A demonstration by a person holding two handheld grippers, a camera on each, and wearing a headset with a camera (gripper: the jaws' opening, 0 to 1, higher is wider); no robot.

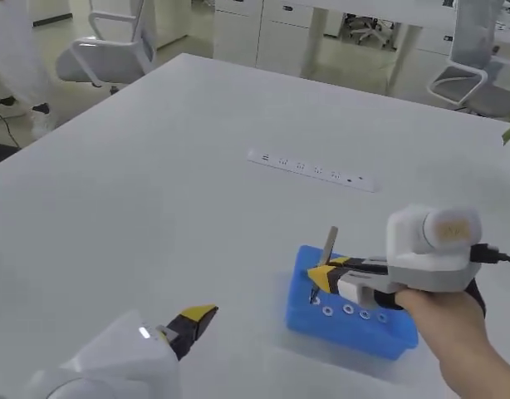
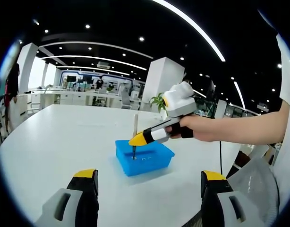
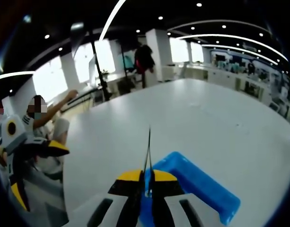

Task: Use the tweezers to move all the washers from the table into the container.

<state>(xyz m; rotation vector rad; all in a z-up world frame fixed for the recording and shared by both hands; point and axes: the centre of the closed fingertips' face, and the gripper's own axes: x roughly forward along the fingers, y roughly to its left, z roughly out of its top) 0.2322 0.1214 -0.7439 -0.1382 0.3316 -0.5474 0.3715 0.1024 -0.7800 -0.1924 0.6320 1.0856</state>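
Four washers [image 1: 347, 310], small silver rings, lie in a row on the floor of the blue container [image 1: 388, 339] in the head view. The right gripper [image 1: 320, 277], held in a hand [image 1: 454, 332], hangs over the container's left end. Its yellow-tipped jaws are pressed together on the tweezers [image 1: 329, 243]. The tweezers stand nearly upright, with their lower tip down inside the container just left of the row of washers. The left gripper [image 1: 203, 316] sits at the lower left, apart from the container, over bare white table [image 1: 155, 166]. A white power strip [image 1: 313, 169] lies farther back on the table, and office chairs [image 1: 105, 50] stand beyond its far edge.

In the left gripper view, its own jaws stand spread wide, with nothing between them. The container [image 2: 157, 163] lies ahead, between the two jaws and well apart from them. The right gripper [image 2: 138, 139] reaches in from the right and holds the tweezers [image 2: 135, 125] with their tip inside the container. Pale specks on the container floor are too small to make out.

In the right gripper view, the jaws pinch the tweezers [image 3: 148, 149], a thin dark line rising between them. The container [image 3: 201, 189] lies just beyond and below the jaws. The left gripper [image 3: 46, 147] shows at the left edge.
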